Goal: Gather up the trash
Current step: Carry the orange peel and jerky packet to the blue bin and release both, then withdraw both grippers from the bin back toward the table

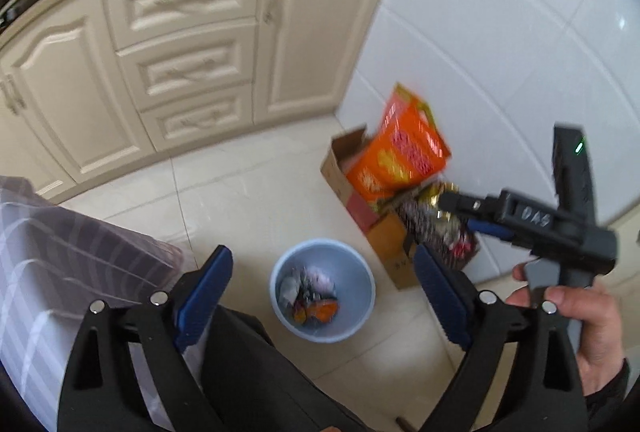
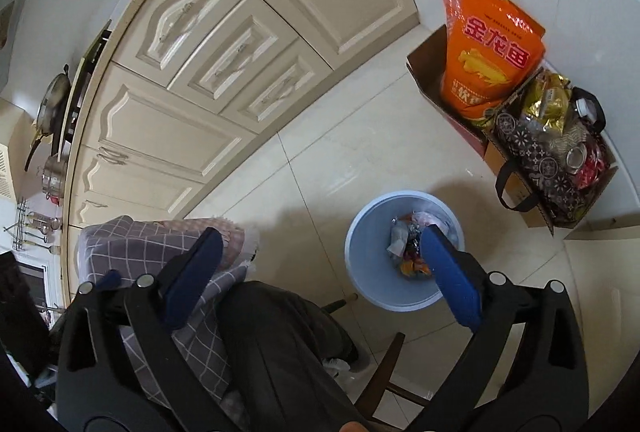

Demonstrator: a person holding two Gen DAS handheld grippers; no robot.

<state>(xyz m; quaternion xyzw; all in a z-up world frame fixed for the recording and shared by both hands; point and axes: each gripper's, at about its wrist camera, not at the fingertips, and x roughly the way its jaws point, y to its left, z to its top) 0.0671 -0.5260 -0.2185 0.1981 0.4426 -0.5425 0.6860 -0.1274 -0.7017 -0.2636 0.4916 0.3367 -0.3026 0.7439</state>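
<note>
A light blue bin (image 1: pixel 357 274) stands on the tiled floor with crumpled wrappers (image 1: pixel 310 294) at its bottom. My left gripper (image 1: pixel 324 294) hangs above it, open, its blue pads (image 1: pixel 206 296) wide apart with nothing between them. In the right wrist view the same bin (image 2: pixel 362 252) lies lower right, wrappers (image 2: pixel 406 246) inside. My right gripper (image 2: pixel 322 272) is open and empty, and one pad (image 2: pixel 450 272) overlaps the bin's opening. The left wrist view shows the right gripper (image 1: pixel 464 214) at the right edge, held by a hand (image 1: pixel 576 316).
Cream cabinets (image 1: pixel 188 68) line the far side. By the white wall a cardboard box (image 2: pixel 430 72) holds an orange bag (image 2: pixel 492 56), beside a patterned bag (image 2: pixel 548 160) of packets. A dark-trousered leg (image 2: pixel 280 344), a checked cloth (image 2: pixel 152 244) and a chair rung (image 2: pixel 384 364) lie below.
</note>
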